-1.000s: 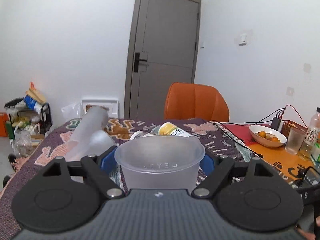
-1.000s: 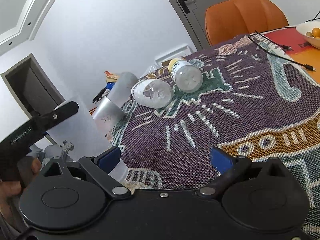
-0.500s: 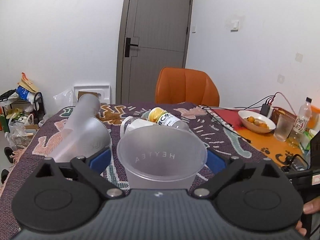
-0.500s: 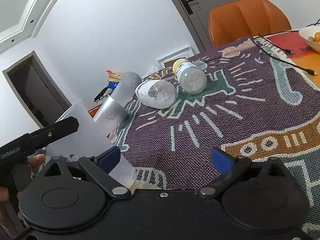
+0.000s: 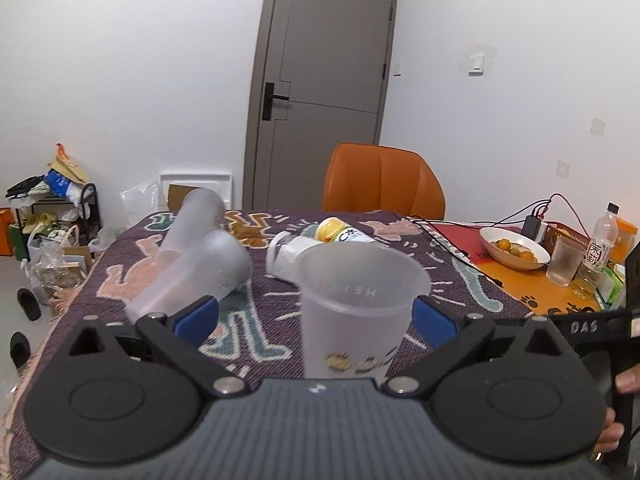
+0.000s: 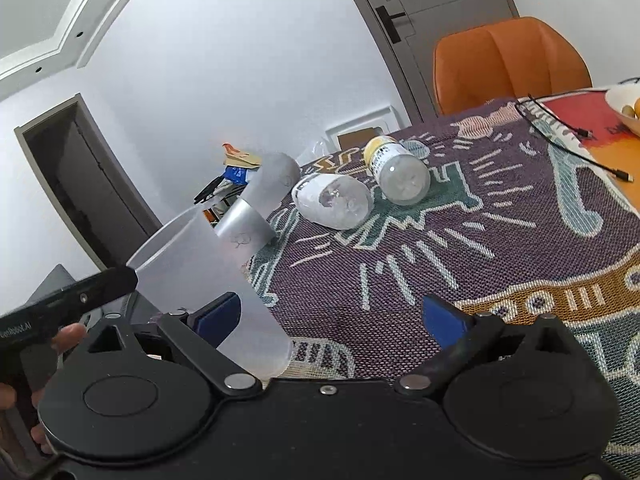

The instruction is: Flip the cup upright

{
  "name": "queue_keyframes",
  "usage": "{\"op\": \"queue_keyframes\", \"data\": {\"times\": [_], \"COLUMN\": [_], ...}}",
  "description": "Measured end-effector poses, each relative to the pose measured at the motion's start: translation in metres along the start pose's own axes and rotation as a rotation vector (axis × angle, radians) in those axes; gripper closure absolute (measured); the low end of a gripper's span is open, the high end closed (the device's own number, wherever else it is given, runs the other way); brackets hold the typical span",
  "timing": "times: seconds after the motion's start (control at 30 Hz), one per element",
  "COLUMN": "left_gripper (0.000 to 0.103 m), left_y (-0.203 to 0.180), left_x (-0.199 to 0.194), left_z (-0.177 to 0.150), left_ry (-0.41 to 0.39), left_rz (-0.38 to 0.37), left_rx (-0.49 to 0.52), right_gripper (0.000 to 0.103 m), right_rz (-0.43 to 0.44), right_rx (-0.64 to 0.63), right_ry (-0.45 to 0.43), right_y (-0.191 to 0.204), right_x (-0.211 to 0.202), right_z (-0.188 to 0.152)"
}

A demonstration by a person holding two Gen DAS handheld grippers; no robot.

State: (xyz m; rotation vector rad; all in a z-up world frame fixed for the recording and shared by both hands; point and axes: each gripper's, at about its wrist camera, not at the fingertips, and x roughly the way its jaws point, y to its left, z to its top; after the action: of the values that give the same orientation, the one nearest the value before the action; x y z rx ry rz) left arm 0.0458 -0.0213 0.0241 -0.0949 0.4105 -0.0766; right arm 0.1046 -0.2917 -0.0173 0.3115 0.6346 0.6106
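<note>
Left wrist view: the frosted cup (image 5: 356, 304) stands mouth-up on the woven tablecloth (image 5: 256, 320), between the blue pads of the left gripper (image 5: 316, 316). Half a second ago the pads (image 5: 196, 314) sat against the cup wall; now the left pad is well clear of it and the right pad lies just beside the wall, so the jaws stand apart and grip nothing. The cup has also dropped in the frame, with more of its wall and the printed band near its base showing. Judgement: the cup has been set down and let go, so the flip is essentially done. Beyond the fingertips lie two more frosted cups (image 5: 192, 264) on their sides, a white bottle (image 5: 286, 254) and a yellow-capped bottle (image 5: 340, 234).

Right wrist view: the right gripper (image 6: 332, 318) is spread wide and empty. The cup (image 6: 204, 280) stands just beside its left pad, base on the cloth, mouth up, slightly tilted in this lens. The left gripper's black finger (image 6: 80, 294) reaches in at the cup's rim level. Judgement: only withdrawal remains; a careless retreat could tip the light cup.
</note>
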Motion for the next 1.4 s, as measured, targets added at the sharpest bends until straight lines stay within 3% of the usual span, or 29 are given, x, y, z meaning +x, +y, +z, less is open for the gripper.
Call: {"op": "queue_keyframes", "data": {"times": [0.67, 1.0, 1.4], "left_gripper": [0.000, 0.000, 0.000], "left_y": [0.024, 0.029, 0.028], "left_x": [-0.032, -0.036, -0.037], "left_z": [-0.032, -0.041, -0.043], "left_ry": [0.088, 0.140, 0.148], "left_rz": [0.034, 0.063, 0.066], "left_rx": [-0.043, -0.072, -0.076], "right_gripper": [0.000, 0.000, 0.000], "right_rz": [-0.002, -0.002, 0.007], "right_rx": [-0.162, -0.174, -0.211], "right_ry": [0.040, 0.072, 0.076], "right_y": [0.030, 0.030, 0.043], "right_x": [-0.027, -0.034, -0.034], "right_z": [-0.007, -0.015, -0.016]}}
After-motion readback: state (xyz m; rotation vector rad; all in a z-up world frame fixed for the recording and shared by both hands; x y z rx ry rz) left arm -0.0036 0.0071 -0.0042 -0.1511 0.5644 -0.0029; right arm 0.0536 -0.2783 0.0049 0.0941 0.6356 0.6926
